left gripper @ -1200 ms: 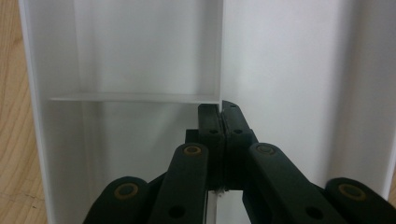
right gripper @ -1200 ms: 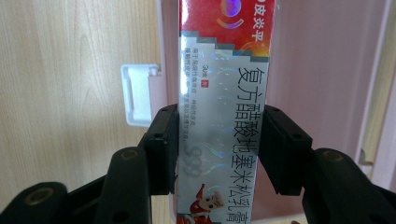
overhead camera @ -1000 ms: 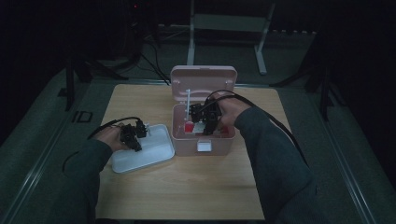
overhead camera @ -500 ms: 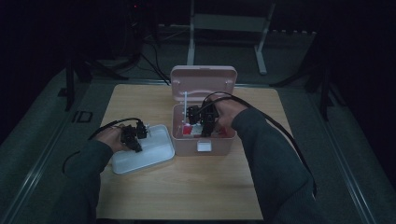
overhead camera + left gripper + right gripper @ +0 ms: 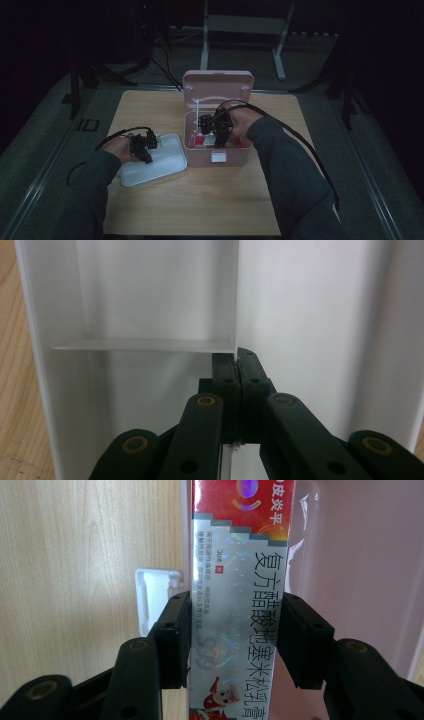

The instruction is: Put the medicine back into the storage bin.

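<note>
A white tray (image 5: 162, 167) lies at the table's front left. My left gripper (image 5: 149, 142) rests on its near left part. In the left gripper view the gripper (image 5: 236, 362) is shut on the thin upright divider (image 5: 235, 300) between the tray's compartments. An open pink box (image 5: 217, 156) stands mid-table with its lid (image 5: 218, 87) raised behind. My right gripper (image 5: 214, 132) reaches down into it, and its jaws (image 5: 234, 630) are shut on a red and silver carton (image 5: 235, 570) with printed characters, held by its two long sides. The carton's red end (image 5: 200, 142) shows inside the box.
A white latch (image 5: 152, 595) sticks out from the pink box's wall (image 5: 360, 570) over the wooden tabletop (image 5: 210, 205). A thin white stick (image 5: 197, 112) stands upright in the box. Cables trail from both grippers. Dark floor and stand legs lie behind the table.
My right hand has shifted slightly to the left over the pink box with the carton in its grip. The left hand and the tray stayed put.
</note>
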